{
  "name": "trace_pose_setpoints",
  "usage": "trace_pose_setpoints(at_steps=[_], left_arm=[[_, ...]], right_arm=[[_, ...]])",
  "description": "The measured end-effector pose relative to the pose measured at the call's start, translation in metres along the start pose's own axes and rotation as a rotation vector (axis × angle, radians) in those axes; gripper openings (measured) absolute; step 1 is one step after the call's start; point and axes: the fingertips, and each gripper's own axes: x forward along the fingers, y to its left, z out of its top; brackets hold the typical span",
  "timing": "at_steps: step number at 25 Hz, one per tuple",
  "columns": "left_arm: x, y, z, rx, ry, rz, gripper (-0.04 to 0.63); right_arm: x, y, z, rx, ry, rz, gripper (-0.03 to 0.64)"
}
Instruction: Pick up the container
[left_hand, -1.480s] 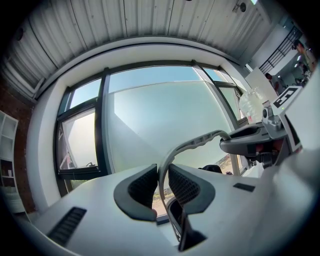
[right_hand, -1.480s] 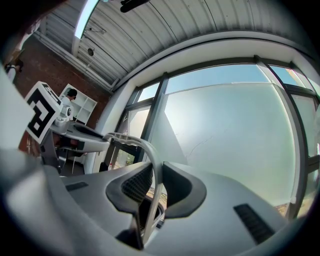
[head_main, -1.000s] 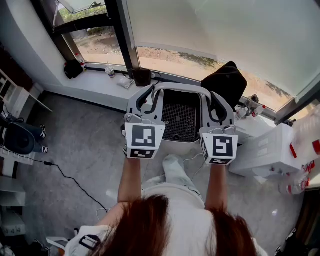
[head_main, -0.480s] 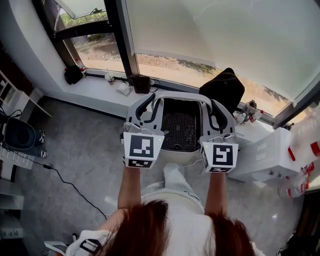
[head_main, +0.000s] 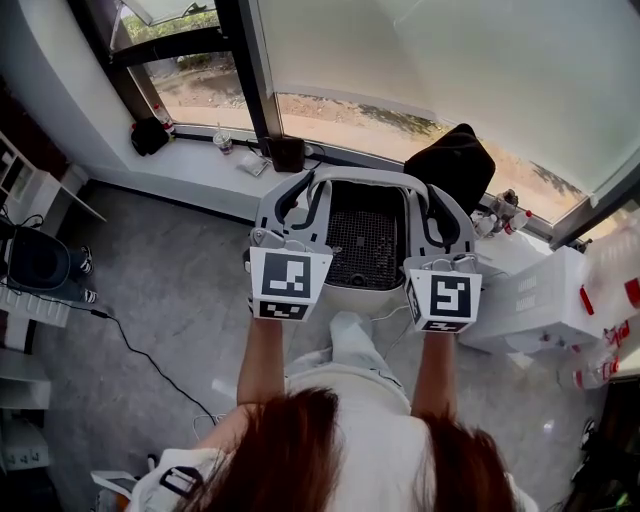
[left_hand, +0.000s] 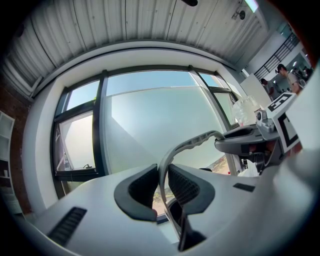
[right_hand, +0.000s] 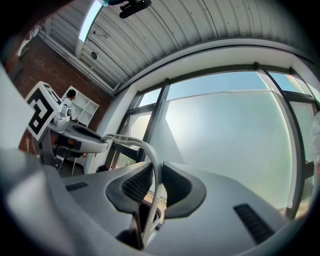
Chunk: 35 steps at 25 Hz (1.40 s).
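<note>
A white plastic container (head_main: 361, 293) with a dark mesh bottom hangs in the air in front of the person, held from both sides. My left gripper (head_main: 303, 202) is shut on its left rim, and in the left gripper view the thin white rim (left_hand: 190, 144) is pinched between the black pads (left_hand: 141, 186) of that gripper (left_hand: 162, 181). My right gripper (head_main: 441, 216) is shut on the right rim. The right gripper view shows that gripper (right_hand: 156, 183) clamped on the curved white rim (right_hand: 136, 143).
A black chair (head_main: 455, 160) stands just beyond the container by the window. The sill (head_main: 200, 165) carries a cup and small items. White boxes (head_main: 540, 300) stand at the right. A cable (head_main: 130, 350) runs over the grey floor at the left.
Both grippers keep their hold on the container. It swayed slightly away and back in the head view, ending near where it was.
</note>
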Motion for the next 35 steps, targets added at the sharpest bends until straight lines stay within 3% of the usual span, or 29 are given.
trace_pose_setpoints(at_steps=[35], left_arm=[[-0.004, 0.007, 0.011, 0.007, -0.015, 0.031, 0.078]], right_arm=[[0.005, 0.002, 0.007, 0.012, -0.035, 0.014, 0.074]])
